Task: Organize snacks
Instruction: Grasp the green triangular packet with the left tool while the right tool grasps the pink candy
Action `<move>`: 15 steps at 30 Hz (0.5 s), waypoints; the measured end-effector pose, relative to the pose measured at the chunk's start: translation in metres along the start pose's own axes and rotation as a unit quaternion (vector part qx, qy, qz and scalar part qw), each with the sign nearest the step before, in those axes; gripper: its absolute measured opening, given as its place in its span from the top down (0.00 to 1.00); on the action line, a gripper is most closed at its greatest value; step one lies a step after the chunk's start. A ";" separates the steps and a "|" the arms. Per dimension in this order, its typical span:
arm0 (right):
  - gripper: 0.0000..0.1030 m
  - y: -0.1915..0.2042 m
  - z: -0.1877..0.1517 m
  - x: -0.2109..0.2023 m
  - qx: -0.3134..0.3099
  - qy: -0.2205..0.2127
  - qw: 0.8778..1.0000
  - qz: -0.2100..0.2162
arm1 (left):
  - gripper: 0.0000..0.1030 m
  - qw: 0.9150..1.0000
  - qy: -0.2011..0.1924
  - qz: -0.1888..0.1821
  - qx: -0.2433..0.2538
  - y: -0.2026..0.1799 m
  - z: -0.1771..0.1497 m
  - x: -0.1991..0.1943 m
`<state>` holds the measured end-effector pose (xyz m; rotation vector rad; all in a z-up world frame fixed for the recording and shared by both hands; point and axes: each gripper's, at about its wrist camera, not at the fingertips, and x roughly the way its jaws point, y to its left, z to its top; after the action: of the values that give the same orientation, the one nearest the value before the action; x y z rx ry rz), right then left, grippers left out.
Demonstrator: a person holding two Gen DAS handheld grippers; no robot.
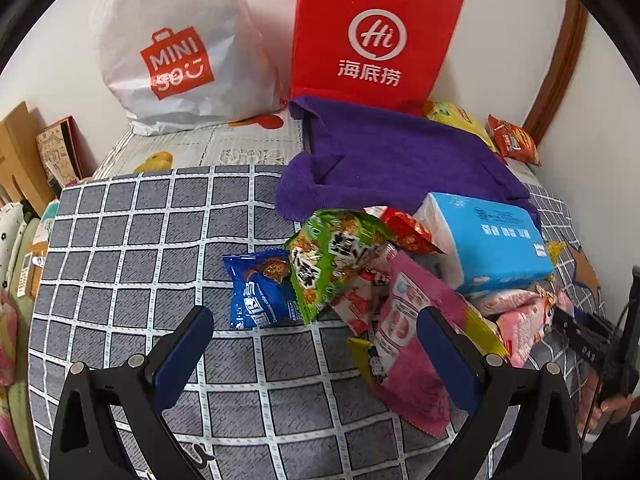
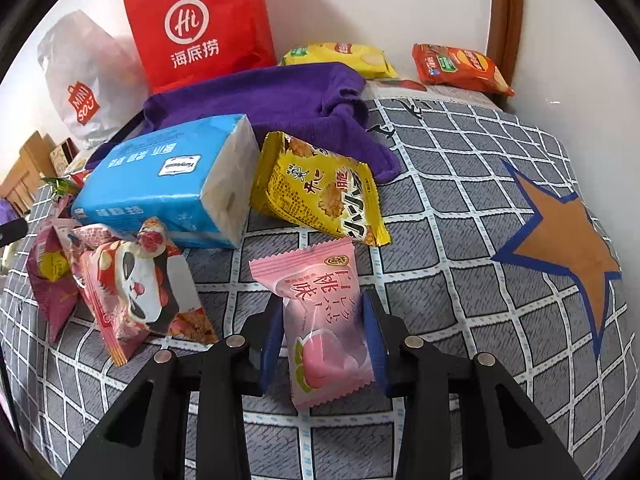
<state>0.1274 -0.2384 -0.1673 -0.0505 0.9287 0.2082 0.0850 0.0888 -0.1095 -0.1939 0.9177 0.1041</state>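
Snack packets lie in a pile on a grey checked bedspread (image 1: pixel 132 240). My left gripper (image 1: pixel 316 328) is open and empty, just short of a blue cookie packet (image 1: pixel 260 292), a green packet (image 1: pixel 332 256) and a pink packet (image 1: pixel 412 344) beside its right finger. My right gripper (image 2: pixel 322 328) is shut on a pink peach-flavour packet (image 2: pixel 320 320), its pads (image 2: pixel 370 340) against both sides. A yellow cracker packet (image 2: pixel 320 188) and a panda packet (image 2: pixel 140 292) lie close by.
A blue tissue pack (image 2: pixel 168 184) lies in the pile on a purple cloth (image 1: pixel 392 156). A white MINISO bag (image 1: pixel 180 52) and a red Haidilao bag (image 1: pixel 372 36) stand against the wall. Yellow (image 2: pixel 340 58) and orange (image 2: pixel 460 66) chip bags lie at the back right.
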 end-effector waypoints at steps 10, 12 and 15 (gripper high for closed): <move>0.62 0.005 -0.008 0.001 -0.011 -0.024 1.000 -0.016 | 0.05 1.000 0.012 0.015 0.003 0.005 0.019 0.034; 0.62 0.001 -0.007 0.001 -0.003 -0.024 1.000 -0.005 | 0.06 1.000 0.014 0.012 0.009 0.003 0.022 0.038; 0.62 0.002 -0.006 0.002 -0.003 -0.024 1.000 -0.007 | 0.12 1.000 0.013 0.001 0.018 -0.001 0.028 0.044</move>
<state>0.1231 -0.2375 -0.1723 -0.0579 0.8805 0.1983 0.1335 0.0937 -0.1275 -0.1611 0.9458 0.0873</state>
